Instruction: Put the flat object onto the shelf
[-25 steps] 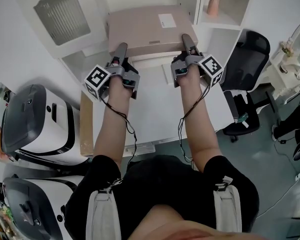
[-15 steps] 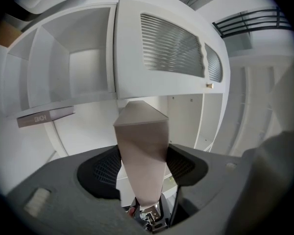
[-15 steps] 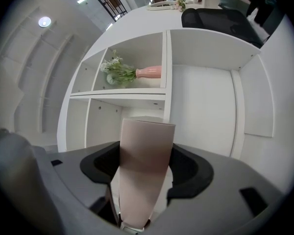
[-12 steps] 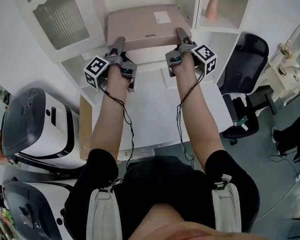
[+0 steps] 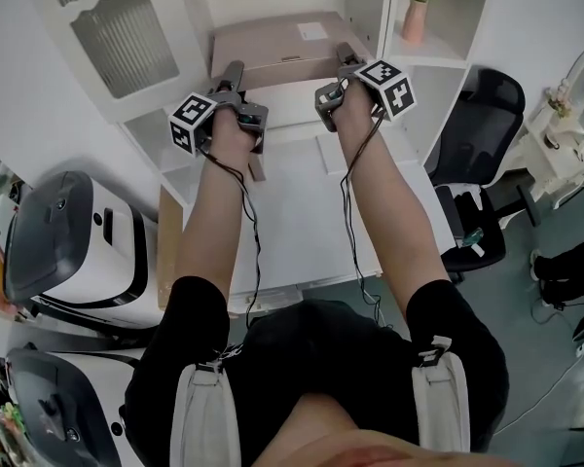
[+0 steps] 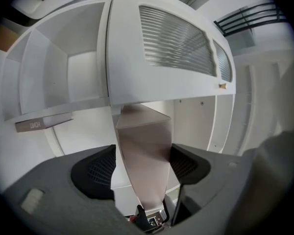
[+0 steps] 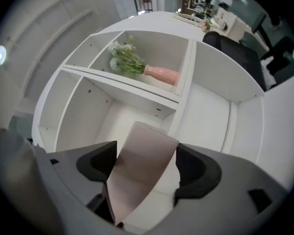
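- Head view: a flat carton (image 5: 273,45), pinkish-beige with a small white label (image 5: 311,31) on its top face, lies level inside the open shelf (image 5: 362,3) above the white table (image 5: 292,212). Its near edge faces the person.
- Head view: both bare forearms reach straight ahead over the table. The left claw (image 5: 233,72) is at the carton's near left corner and the right claw (image 5: 343,56) at its near right corner. Each marker cube (image 5: 193,122) is turned outward.
- Left gripper view: the left claw (image 6: 142,169) points slightly upward into the shelf, beneath a louvred door (image 6: 171,48). The carton's edge (image 6: 142,131) runs away between the two dark pads. The jaws have just been opening and stand spread, with the pads just beside the carton's faces rather than pinching them.
- Right gripper view: the right claw (image 7: 144,173) points level, rolled to one side, so the carton (image 7: 142,155) looks tilted between its pads. These jaws have also just been opening, spread about the carton without gripping it. A pink vase (image 7: 161,75) holding green sprigs stands in the neighbouring compartment.
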`<state>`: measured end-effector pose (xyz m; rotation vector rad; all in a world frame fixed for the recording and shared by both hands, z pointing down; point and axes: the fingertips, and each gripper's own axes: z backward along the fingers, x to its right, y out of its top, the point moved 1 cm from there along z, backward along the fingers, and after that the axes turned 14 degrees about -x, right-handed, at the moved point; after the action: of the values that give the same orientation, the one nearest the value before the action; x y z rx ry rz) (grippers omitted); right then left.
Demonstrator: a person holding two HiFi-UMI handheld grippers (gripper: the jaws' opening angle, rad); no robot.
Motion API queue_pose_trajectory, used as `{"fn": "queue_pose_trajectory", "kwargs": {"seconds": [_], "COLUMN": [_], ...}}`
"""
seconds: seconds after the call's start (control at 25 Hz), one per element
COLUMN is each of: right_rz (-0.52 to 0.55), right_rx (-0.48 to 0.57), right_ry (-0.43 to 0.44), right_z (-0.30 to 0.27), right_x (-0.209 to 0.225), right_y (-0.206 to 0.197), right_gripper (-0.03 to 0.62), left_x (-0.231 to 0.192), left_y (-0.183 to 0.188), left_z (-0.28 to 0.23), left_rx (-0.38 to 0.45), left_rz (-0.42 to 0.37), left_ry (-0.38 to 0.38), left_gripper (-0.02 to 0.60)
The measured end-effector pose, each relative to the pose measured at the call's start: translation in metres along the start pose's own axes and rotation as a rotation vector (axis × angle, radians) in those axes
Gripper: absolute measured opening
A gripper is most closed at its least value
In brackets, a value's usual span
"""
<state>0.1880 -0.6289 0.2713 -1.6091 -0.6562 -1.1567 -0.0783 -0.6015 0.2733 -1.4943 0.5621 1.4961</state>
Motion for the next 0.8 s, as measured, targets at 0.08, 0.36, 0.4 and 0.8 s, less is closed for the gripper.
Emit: {"fn": "queue_pose_trajectory", "kwargs": {"seconds": [0.08, 0.36, 0.4, 0.8], "right_rz": [0.078, 0.261, 0.300, 0.739], "right_rx": [0.016, 0.080, 0.096, 0.199], "right_ry": [-0.052, -0.135, -0.151, -0.330], "right_z": [-0.004, -0.014, -0.014, -0.020], "right_x": [-0.001, -0.003, -0.004, -0.028], "right_y": [0.005, 0.019, 0.021, 0.037], "right_gripper": [0.384, 0.447, 0.456, 0.489], "left_x": [-0.003, -0.010, -0.010, -0.013], "left_y": [0.004, 0.017, 0.018, 0.038], "left_z": [-0.005, -0.015, -0.016, -0.028], "left_rx": [0.000, 0.019, 0.022, 0.072], "left_rz": [0.009, -0.059, -0.069, -0.189], "left_ry": [0.018, 0.088, 0.096, 0.166], "left_gripper": [0.347, 0.388, 0.393, 0.420]}}
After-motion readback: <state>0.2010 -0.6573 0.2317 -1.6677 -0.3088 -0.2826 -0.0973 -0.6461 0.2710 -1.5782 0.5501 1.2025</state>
